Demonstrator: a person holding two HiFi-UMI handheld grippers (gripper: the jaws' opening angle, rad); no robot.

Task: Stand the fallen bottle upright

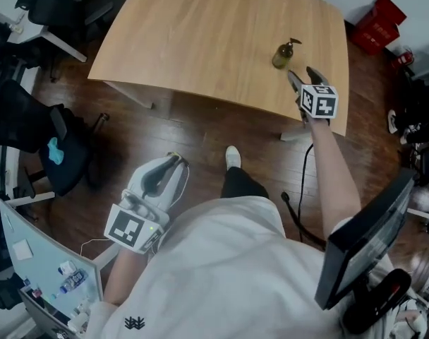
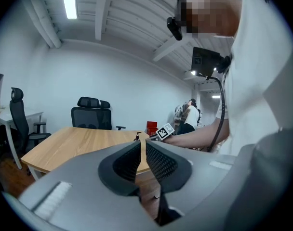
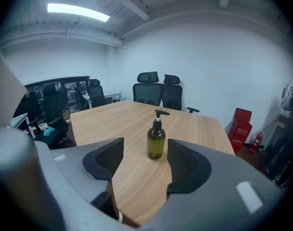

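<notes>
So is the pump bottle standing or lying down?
Upright: the bottle stands on its base on the table, pump head on top.

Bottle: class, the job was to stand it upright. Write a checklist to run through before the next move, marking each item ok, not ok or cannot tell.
1. Bottle stands upright on the table: ok.
2. Right gripper has its jaws apart with nothing gripped: ok.
3. Right gripper is clear of the bottle, which stands just beyond the jaw tips: ok.
4. Table around the bottle is bare, with nothing to knock: ok.
5. Left gripper has its jaws together, is empty, and is held off the table: ok.
6. Pump cap is seated tight: cannot tell.
</notes>
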